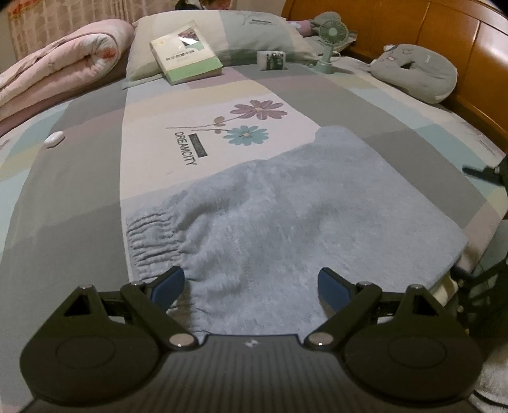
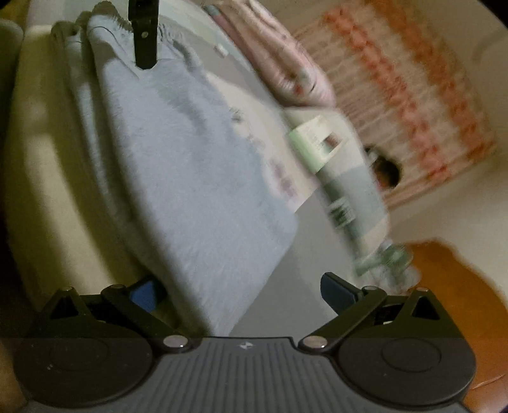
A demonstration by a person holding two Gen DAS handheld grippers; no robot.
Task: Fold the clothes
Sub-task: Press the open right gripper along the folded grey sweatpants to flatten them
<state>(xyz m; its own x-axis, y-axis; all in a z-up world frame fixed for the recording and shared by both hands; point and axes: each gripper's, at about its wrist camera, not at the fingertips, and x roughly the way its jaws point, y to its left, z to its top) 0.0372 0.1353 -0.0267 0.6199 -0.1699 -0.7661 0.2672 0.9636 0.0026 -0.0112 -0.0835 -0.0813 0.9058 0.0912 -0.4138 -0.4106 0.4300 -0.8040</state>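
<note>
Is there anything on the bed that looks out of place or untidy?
Nothing is spilled or damaged. Only the blue garment is slightly untidy: its ribbed hem is bunched. A book lies tilted on the pillow.

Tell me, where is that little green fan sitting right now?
In the left wrist view the green fan stands upright at the far end of the bed, toward the right, beside the pillow and just left of the wooden headboard, with a small white box to its left.

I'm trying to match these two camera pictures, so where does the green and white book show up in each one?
Left wrist view: the book lies upper left of centre, propped against the pillow.
Right wrist view: the book sits right of centre, blurred and tilted.
Shared landmark: the blue garment, spread on the bed in both.
</note>
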